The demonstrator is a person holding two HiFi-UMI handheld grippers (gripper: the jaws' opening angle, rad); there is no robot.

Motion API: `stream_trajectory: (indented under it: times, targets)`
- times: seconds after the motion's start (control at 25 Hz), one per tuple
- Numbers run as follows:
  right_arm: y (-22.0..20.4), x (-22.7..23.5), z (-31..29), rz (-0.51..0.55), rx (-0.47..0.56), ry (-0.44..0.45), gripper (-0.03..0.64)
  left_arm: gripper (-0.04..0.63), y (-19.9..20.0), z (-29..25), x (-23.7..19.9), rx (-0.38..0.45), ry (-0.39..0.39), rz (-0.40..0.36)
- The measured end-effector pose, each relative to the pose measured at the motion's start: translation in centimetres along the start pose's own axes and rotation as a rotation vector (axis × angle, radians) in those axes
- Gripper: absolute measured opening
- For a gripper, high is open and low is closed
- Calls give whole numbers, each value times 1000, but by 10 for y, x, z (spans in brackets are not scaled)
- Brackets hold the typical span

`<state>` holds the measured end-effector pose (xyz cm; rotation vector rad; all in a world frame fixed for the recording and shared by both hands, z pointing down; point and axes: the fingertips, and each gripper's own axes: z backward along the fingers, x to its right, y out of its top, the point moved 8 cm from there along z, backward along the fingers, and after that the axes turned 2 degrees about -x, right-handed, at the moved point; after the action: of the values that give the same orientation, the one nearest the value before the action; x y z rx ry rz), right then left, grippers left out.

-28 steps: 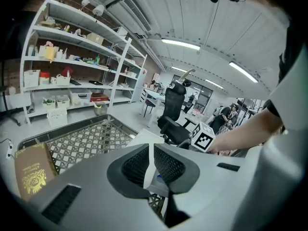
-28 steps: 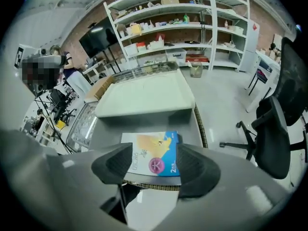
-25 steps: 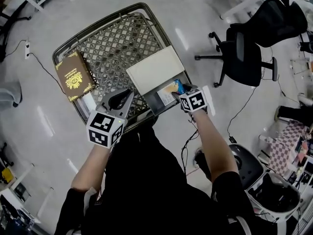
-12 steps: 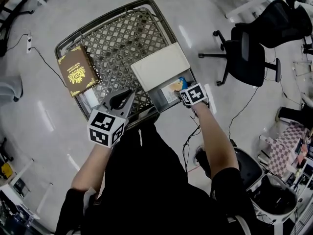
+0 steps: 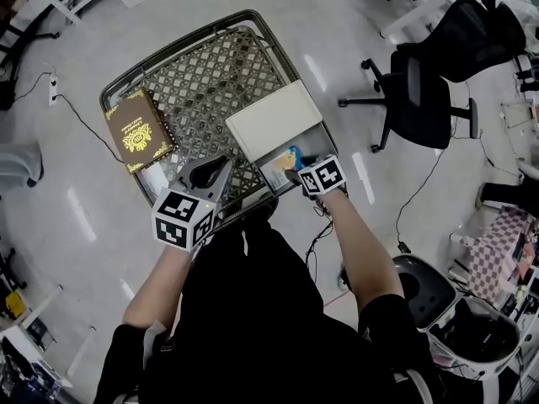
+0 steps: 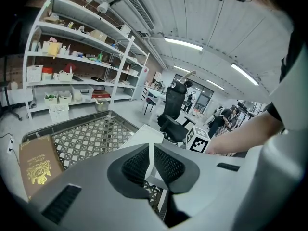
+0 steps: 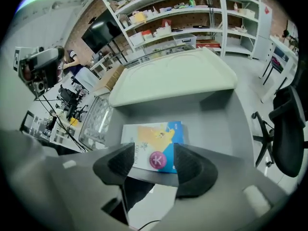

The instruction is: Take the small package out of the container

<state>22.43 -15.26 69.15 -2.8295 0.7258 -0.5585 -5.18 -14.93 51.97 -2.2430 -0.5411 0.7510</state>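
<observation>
Grey ribbed pads fill the nearest part of the scene. The right tongs (image 7: 154, 154) point steeply down over the container's near wall with their pads apart. They have just been closing, yet nothing is pinched between them. The small package (image 7: 155, 137) shows through the gap but lies lower, flat on the floor of the container (image 7: 226, 124), and neither pad touches it. The left tongs (image 6: 150, 150) hang to the side above the cart's near edge, pads brought together on nothing. I judge the main part of the task barely begun. The pale lid (image 7: 173, 78) is up at the far end, so the near part lies open and the approach looks almost made, but the grip, the lift and the carrying out are all left to do. As for markings, the cube (image 5: 322, 176) on the right tongs shows only black and white squares, no letters. The package has a blue and yellow printed face with a round pink sticker (image 7: 157, 160) bearing a white letter K. Finer print beside the picture and a small mark at the blue corner are too small to read. Beyond, the container rests at the near right corner of a wire cart (image 5: 210, 78). A brown box (image 5: 139, 133) at the cart's left side bears a gold emblem and border, its lettering not legible. Boxes on the far shelving (image 7: 192, 13) show nothing readable.
</observation>
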Motion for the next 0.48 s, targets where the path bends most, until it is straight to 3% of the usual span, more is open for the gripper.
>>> stream_trajectory:
  times: [0.12,0.24,0.48]
  targets:
    - [3,-10,3,1,29,-9,266,34,-1,2,-1,-2,-3,-1]
    - [3,-2,6,19,42,-92,281,32,-2,6,1,-5,-7,-7]
    - [3,17,-5,97,-61,-135,339,34,-15,18,-4,-22,16,-6]
